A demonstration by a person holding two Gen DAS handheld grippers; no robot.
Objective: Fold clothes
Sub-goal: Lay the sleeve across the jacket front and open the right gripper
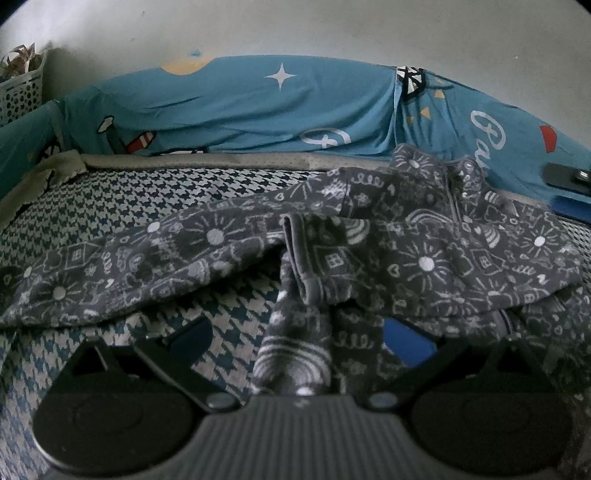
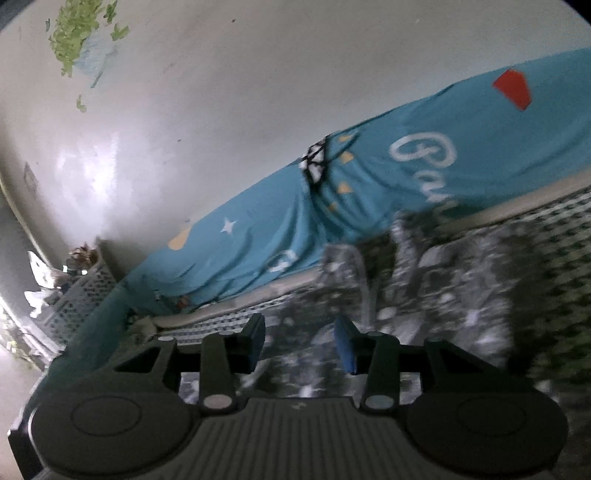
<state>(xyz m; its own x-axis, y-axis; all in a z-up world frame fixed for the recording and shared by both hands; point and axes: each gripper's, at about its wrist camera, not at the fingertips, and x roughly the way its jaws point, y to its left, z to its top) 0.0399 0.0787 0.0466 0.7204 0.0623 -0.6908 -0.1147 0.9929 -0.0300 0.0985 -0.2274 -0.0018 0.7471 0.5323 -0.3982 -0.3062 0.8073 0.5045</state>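
Observation:
A dark grey garment (image 1: 369, 240) with white doodle print lies spread and rumpled on the houndstooth cover (image 1: 110, 206). One narrow part of it, like a sleeve (image 1: 295, 347), runs toward the camera between the fingers of my left gripper (image 1: 299, 332). Those fingers stand wide apart and do not press the cloth. In the right wrist view the garment (image 2: 443, 280) is blurred. My right gripper (image 2: 300, 341) hovers tilted over its near edge, its blue pads (image 2: 345, 347) parted with nothing pinched between them.
A blue printed sheet (image 1: 258, 107) covers a raised bank along the pale wall (image 1: 295, 29) behind the cover. A white perforated basket (image 1: 20, 92) stands at the far left. A black and blue part (image 1: 567, 177) pokes in at the right edge.

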